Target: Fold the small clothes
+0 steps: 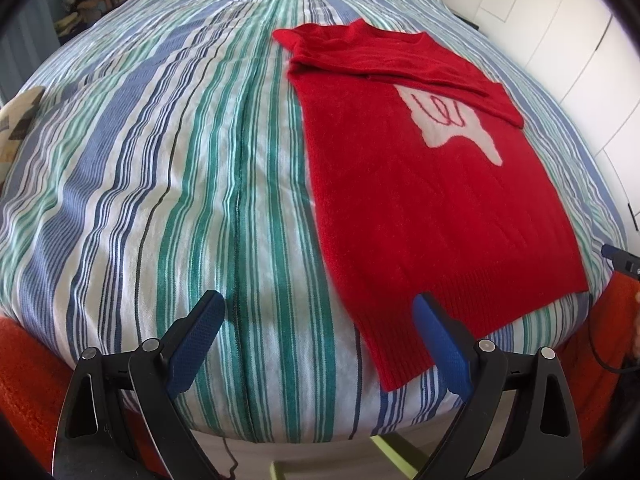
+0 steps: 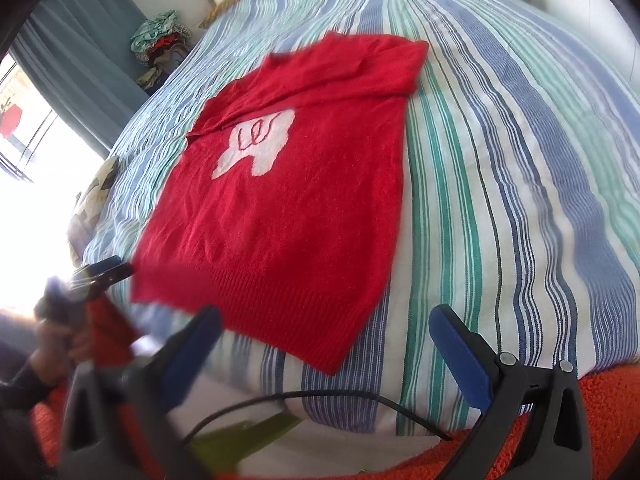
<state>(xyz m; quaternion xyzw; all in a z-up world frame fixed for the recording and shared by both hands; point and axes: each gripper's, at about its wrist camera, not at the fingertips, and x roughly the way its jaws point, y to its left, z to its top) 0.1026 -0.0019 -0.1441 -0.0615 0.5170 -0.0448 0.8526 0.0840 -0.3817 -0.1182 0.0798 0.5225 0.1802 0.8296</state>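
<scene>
One fuzzy red knit sweater (image 1: pixel 420 200) flat on striped bedcover (image 1: pixel 180 160)

Striped bedspread (image 1: pixel 160 160), clothes pile (image 2: pixel 160 46) by teal curtain (image 2: pixel 80 40) — white wardrobe (image 1: pixel 580 40) opp. side.

Both wrist views sit low at the striped bed (image 1: pixel 168 168) foot edge, facing 12 o'clock along it. Left view holds red sweater (image 1: pixel 420 200) at 2 o'clock; right view, 11 o'clock. Both share it.
</scene>
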